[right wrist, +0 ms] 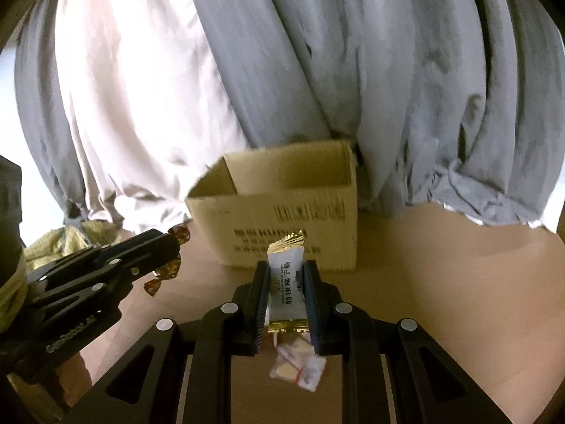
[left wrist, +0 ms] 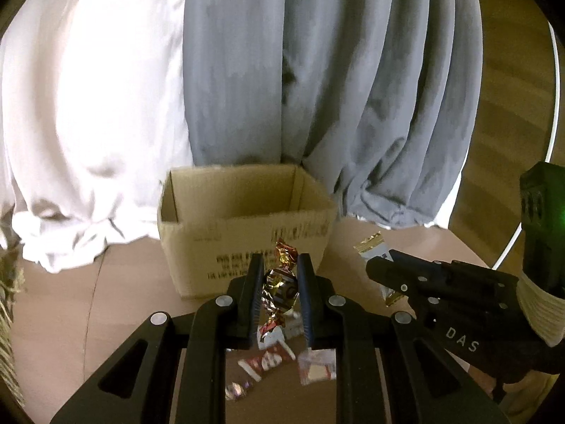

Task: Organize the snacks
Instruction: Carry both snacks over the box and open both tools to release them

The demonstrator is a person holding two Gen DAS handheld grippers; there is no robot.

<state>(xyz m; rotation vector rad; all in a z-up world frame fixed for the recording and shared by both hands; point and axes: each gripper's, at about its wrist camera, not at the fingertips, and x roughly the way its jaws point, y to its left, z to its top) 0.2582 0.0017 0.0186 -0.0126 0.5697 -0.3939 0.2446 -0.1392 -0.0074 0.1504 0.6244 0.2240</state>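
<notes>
At the far left a white curtain (left wrist: 88, 106) hangs down and bunches on the brown table (left wrist: 53, 318), with a grey curtain (left wrist: 317, 70) beside it to the right. In front of the two curtains stands an open cardboard box (left wrist: 243, 226) with dark print on its near wall; nothing shows inside it from here.

The left gripper (left wrist: 280, 265) is held up before that near wall, its jaws clamped on a candy in a gold and red twisted foil wrapper (left wrist: 280, 284), whose upper twist sticks out above the fingertips. Below the gripper, loose on the table, lie several small packets in red and white (left wrist: 268, 357) and a clear one (left wrist: 316, 367), blurred, all close together.

Further right, the right gripper (right wrist: 286, 272) is squeezed on a white sachet with gold crimped ends (right wrist: 286, 282), standing upright between the pads with dark lettering on its face. In the right wrist view it sits just in front of the box's printed wall, slightly right of centre, and another small white and red packet (right wrist: 300, 364) lies on the table beneath it. In the left wrist view the same gripper reaches in from the right edge, the sachet's gold end poking out past its tip, near the box's right corner
</notes>
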